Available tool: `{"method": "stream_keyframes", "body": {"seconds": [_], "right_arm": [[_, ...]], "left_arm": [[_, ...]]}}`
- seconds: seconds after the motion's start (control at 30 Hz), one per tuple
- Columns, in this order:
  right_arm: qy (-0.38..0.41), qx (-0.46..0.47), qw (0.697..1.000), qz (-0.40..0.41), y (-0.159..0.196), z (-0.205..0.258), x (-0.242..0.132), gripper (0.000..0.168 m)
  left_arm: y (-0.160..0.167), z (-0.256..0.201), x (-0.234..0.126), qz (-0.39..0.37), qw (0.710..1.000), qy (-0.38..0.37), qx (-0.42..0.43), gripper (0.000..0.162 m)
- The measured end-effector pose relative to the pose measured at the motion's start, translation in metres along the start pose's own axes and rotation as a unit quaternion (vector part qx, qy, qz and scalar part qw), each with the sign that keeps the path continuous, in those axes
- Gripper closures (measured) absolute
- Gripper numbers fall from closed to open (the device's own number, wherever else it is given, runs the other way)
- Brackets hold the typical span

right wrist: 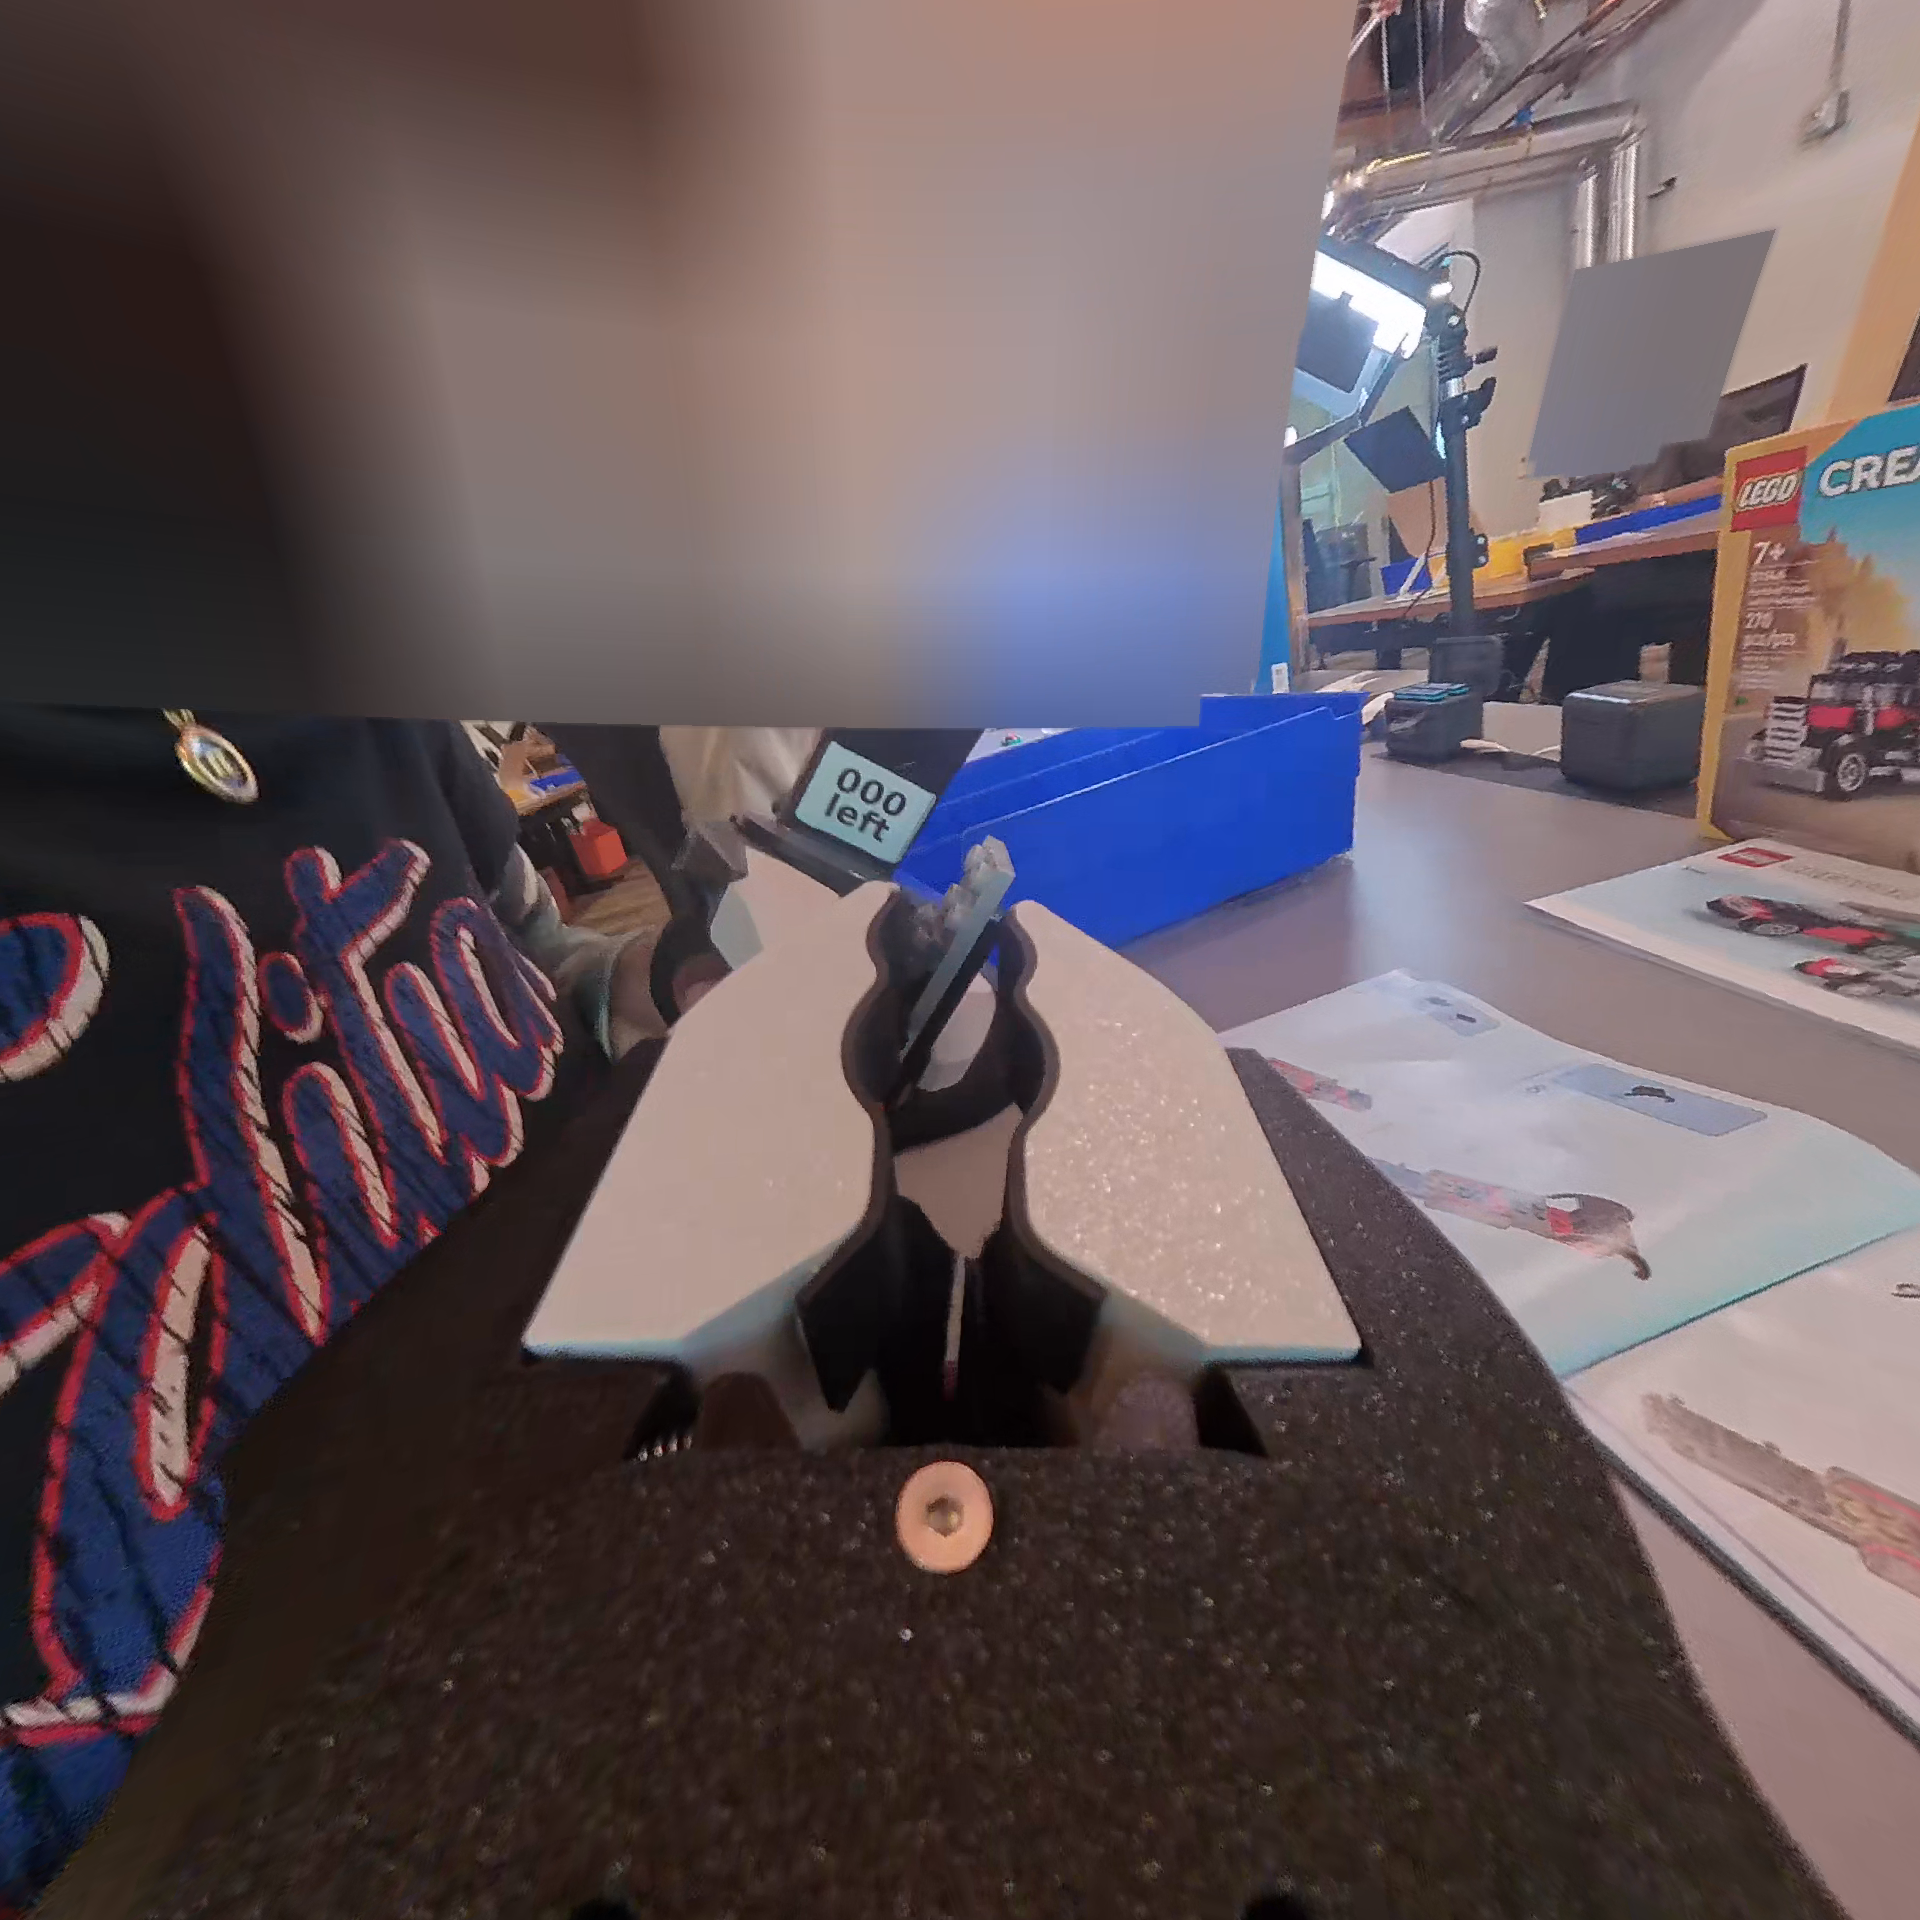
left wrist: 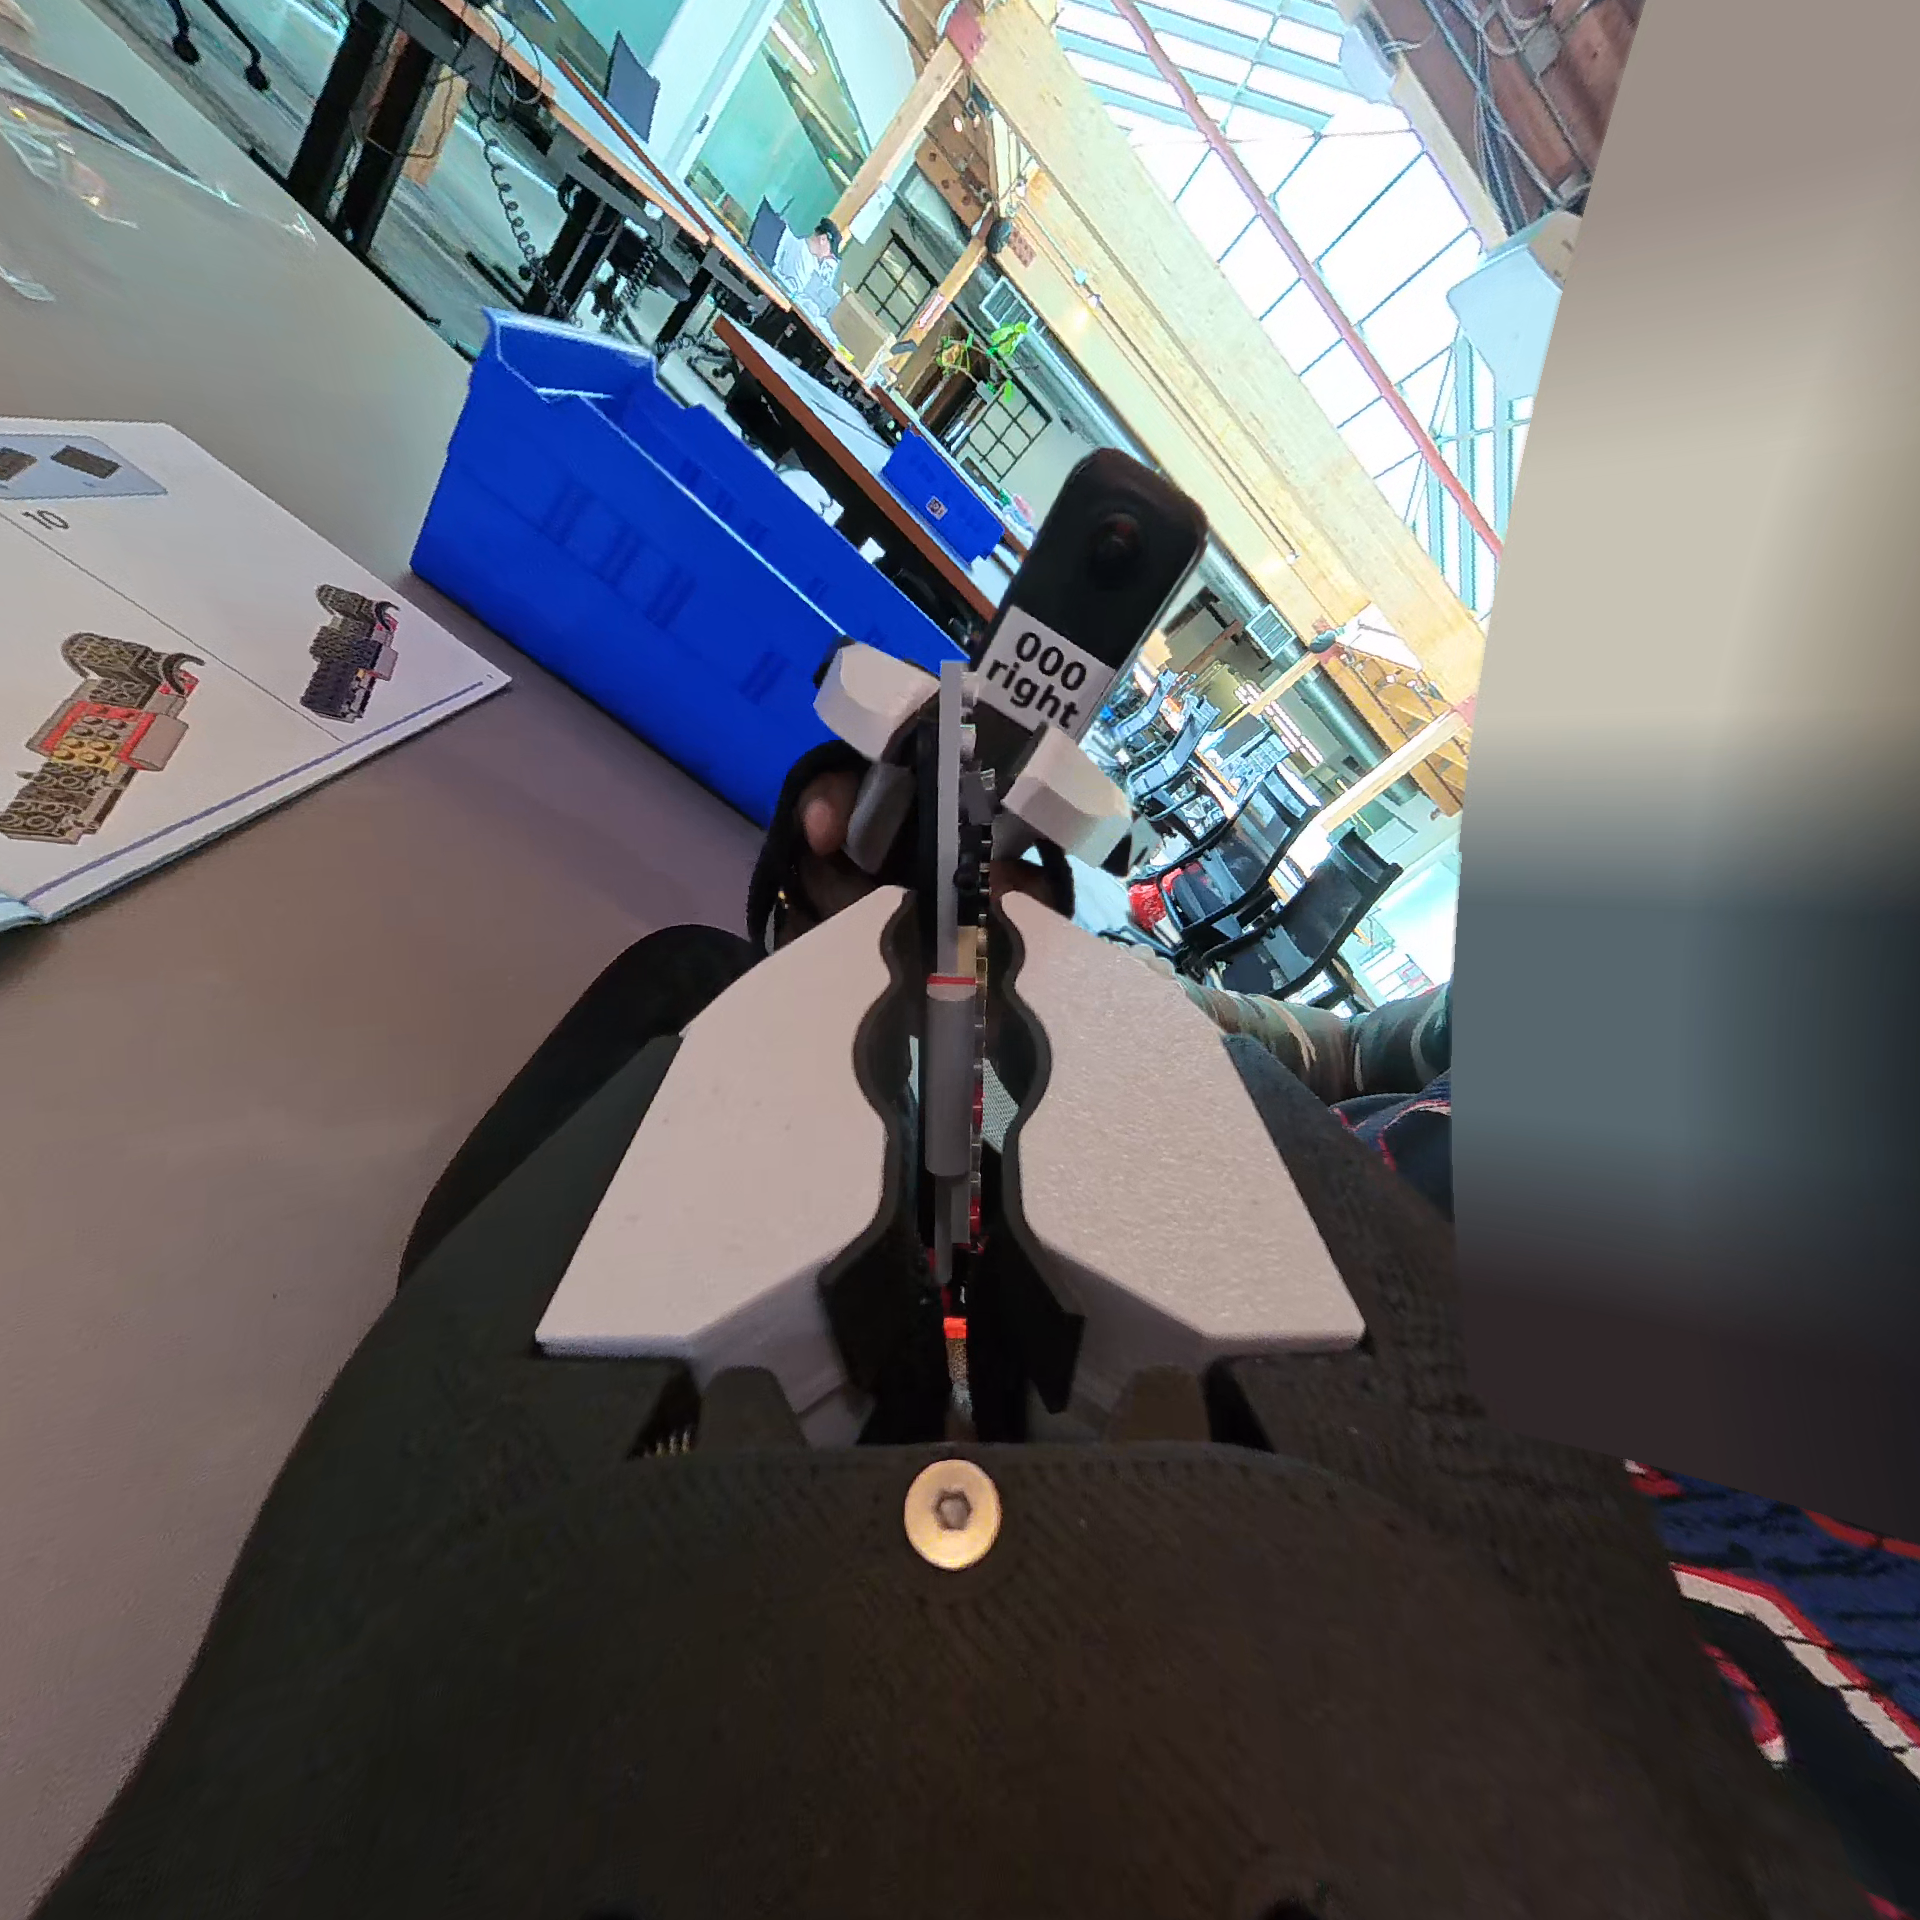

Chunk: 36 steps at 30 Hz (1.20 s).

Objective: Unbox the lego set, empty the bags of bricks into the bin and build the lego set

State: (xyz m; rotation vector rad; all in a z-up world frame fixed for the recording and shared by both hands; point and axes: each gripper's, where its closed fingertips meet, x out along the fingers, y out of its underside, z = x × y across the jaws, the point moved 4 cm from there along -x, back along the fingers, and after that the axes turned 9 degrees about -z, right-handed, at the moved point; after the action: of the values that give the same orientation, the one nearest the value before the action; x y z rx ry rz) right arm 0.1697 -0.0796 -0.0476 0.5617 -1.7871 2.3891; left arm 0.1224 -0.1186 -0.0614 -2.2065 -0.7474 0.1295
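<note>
A long, thin grey and black lego assembly (left wrist: 948,1049) with small red parts sits edge-on between the white fingers of my left gripper (left wrist: 951,914), which is shut on it above the table. Its far end reaches my right gripper (left wrist: 966,769), which faces the left one. In the right wrist view, my right gripper (right wrist: 951,920) is shut on the grey studded plate end of the assembly (right wrist: 961,935). The left gripper (right wrist: 748,914) shows just behind it. The blue bin (left wrist: 644,561) stands on the table beyond; its inside is hidden.
An open instruction booklet (left wrist: 208,665) lies left of the bin and also shows in the right wrist view (right wrist: 1558,1174). A second booklet (right wrist: 1766,935) and the upright lego box (right wrist: 1818,644) are at the right. A person's dark printed top (right wrist: 260,1195) is close on the left. Less than 4 cm separates the two grippers' tips.
</note>
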Motion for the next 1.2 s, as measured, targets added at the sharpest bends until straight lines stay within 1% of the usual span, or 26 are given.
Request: {"method": "stream_keyframes", "body": {"seconds": [0.03,0.1,0.2,0.27,0.37,0.4,0.47,0.5,0.57,0.63,0.7,0.8,1.03,1.13,1.2], "right_arm": [[-0.001,0.028,1.000,-0.001,-0.001,0.000,0.001,0.152],[-0.001,0.079,0.997,0.013,-0.002,-0.004,0.000,0.152],[-0.014,0.093,0.995,0.019,-0.004,-0.003,0.002,0.151],[-0.028,0.142,0.989,0.027,-0.004,-0.003,0.004,0.140],[-0.036,0.180,0.982,0.035,-0.001,-0.003,0.005,0.138],[-0.036,0.185,0.981,0.036,0.000,-0.003,0.005,0.140],[-0.052,0.197,0.979,0.029,-0.001,-0.001,0.006,0.152],[-0.060,0.202,0.977,0.028,-0.001,0.000,0.006,0.154],[-0.070,0.199,0.977,0.023,0.000,0.002,0.005,0.155],[-0.084,0.152,0.985,0.014,-0.001,0.006,0.003,0.155],[-0.095,0.091,0.991,0.012,-0.004,0.010,0.003,0.155],[-0.106,0.068,0.992,0.012,-0.007,0.013,0.003,0.156],[-0.117,0.074,0.990,0.010,-0.003,0.013,0.003,0.156],[-0.091,0.093,0.991,0.024,0.001,0.008,0.007,0.156],[-0.064,0.146,0.986,0.042,0.005,0.001,0.011,0.157]], "left_arm": [[-0.001,0.000,0.000,-0.002,1.000,0.004,0.006,0.150],[-0.001,0.003,0.000,-0.004,1.000,0.013,0.002,0.151],[0.000,0.002,0.001,-0.015,0.999,0.035,-0.015,0.150],[0.000,0.002,0.001,-0.013,0.999,0.033,0.002,0.150],[-0.002,0.001,0.000,-0.015,0.999,0.029,0.020,0.151],[-0.002,0.001,0.000,-0.015,0.999,0.028,0.023,0.150],[-0.001,0.000,0.000,-0.012,0.999,0.025,0.035,0.150],[-0.001,0.000,0.000,-0.010,0.999,0.022,0.044,0.150],[0.000,-0.002,-0.001,-0.005,0.997,0.017,0.070,0.151],[0.001,-0.005,0.000,0.003,0.995,0.012,0.095,0.151],[0.000,-0.010,0.001,0.011,0.995,0.018,0.102,0.151],[-0.001,-0.013,0.001,0.022,0.994,0.028,0.106,0.151],[0.001,-0.011,0.000,0.026,0.989,0.026,0.146,0.151],[0.000,-0.005,-0.004,0.018,0.991,0.023,0.131,0.151],[-0.001,0.002,-0.008,0.013,0.996,0.029,0.087,0.151]]}}
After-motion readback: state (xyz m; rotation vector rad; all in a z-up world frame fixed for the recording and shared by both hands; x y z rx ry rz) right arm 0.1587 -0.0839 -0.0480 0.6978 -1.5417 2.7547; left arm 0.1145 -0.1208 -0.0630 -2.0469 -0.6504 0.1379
